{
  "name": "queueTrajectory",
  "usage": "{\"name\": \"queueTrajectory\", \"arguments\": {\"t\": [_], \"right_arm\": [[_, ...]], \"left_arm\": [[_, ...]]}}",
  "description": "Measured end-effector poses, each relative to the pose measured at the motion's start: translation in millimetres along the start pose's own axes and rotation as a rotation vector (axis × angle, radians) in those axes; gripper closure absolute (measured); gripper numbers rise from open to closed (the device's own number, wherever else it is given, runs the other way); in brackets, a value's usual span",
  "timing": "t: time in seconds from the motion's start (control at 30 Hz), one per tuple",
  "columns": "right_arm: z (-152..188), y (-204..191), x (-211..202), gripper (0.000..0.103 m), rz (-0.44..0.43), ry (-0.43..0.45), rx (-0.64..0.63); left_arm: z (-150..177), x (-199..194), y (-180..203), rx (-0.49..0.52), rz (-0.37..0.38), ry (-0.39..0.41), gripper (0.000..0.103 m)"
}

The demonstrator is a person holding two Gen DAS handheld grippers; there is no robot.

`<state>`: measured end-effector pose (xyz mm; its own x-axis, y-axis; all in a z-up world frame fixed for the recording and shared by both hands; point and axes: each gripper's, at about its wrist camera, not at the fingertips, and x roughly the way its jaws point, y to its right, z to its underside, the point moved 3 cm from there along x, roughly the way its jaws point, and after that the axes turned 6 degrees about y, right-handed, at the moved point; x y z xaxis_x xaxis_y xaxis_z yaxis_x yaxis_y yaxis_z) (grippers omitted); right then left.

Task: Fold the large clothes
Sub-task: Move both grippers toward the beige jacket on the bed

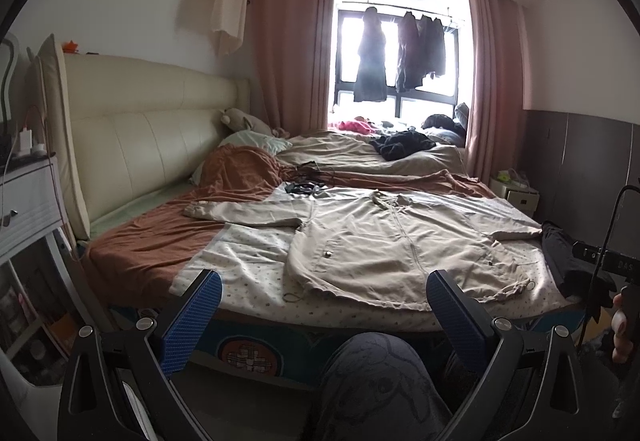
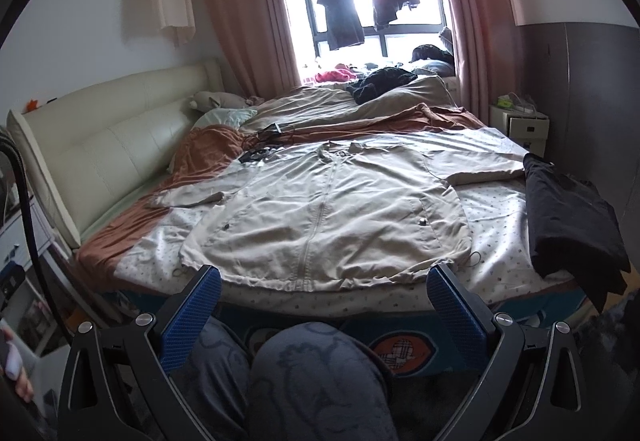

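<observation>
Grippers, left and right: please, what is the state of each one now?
Left gripper: open, holding nothing, short of the beige zip-front jacket.
Right gripper: open, holding nothing.

1 beige jacket [image 2: 320, 209], 1 black garment [image 2: 568, 217], 3 hanging clothes [image 2: 340, 1]
</observation>
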<state>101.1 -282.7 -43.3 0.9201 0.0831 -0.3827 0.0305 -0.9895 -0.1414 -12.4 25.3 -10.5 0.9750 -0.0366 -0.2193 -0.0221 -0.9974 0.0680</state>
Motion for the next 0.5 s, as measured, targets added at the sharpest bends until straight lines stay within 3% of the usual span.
{"name": "queueTrajectory", "arguments": {"t": [0.5], "right_arm": [[-11.1,-8.9,75.0,0.000,-0.020,-0.049,-0.004]], "left_arm": [[6.1,67.9,-24.5,-0.052,-0.042,-0.069,0.000]]}}
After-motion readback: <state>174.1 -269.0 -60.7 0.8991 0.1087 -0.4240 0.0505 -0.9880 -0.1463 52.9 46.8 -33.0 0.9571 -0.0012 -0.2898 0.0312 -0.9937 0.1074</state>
